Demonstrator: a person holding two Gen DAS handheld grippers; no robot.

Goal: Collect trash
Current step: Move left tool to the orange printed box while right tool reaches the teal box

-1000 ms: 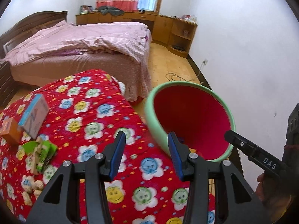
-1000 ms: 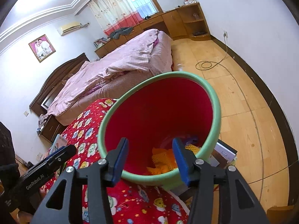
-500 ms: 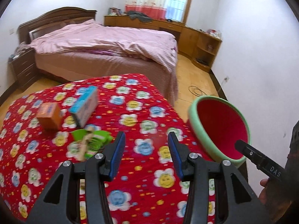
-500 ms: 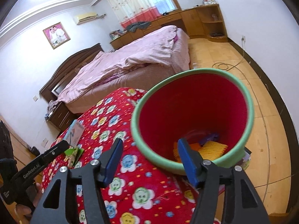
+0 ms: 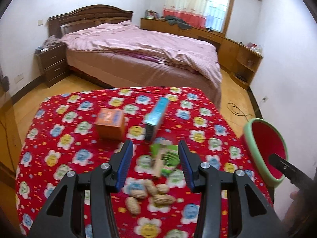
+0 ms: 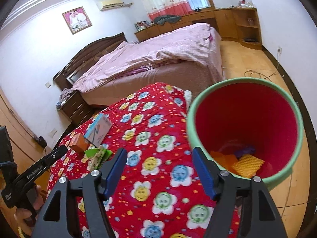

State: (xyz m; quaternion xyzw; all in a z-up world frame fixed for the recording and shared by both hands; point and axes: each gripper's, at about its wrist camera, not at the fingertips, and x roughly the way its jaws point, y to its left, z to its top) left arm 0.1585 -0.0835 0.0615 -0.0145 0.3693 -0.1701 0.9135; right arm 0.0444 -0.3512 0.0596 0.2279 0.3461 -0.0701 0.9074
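A green wrapper with a wooden stick [image 5: 164, 159] lies on the red flowered cloth [image 5: 65, 119], with several peanuts [image 5: 148, 195] just in front of it. An orange box [image 5: 110, 124] and a blue box [image 5: 156, 115] stand behind. My left gripper [image 5: 155, 165] is open and empty, above the wrapper and peanuts. The green bin with red inside [image 6: 245, 127] stands at the table's right edge and holds orange and yellow trash [image 6: 247, 163]. My right gripper [image 6: 160, 170] is open and empty, beside the bin rim.
A bed with pink bedding [image 5: 142, 47] stands behind the table. A wooden desk and shelf [image 5: 243, 59] line the far wall. A cable [image 5: 237, 109] lies on the wooden floor. The wall is close on the right.
My left gripper has swung left, from the bin to over the wrapper and peanuts. My right gripper has drawn back from the bin's mouth and opened a little wider.
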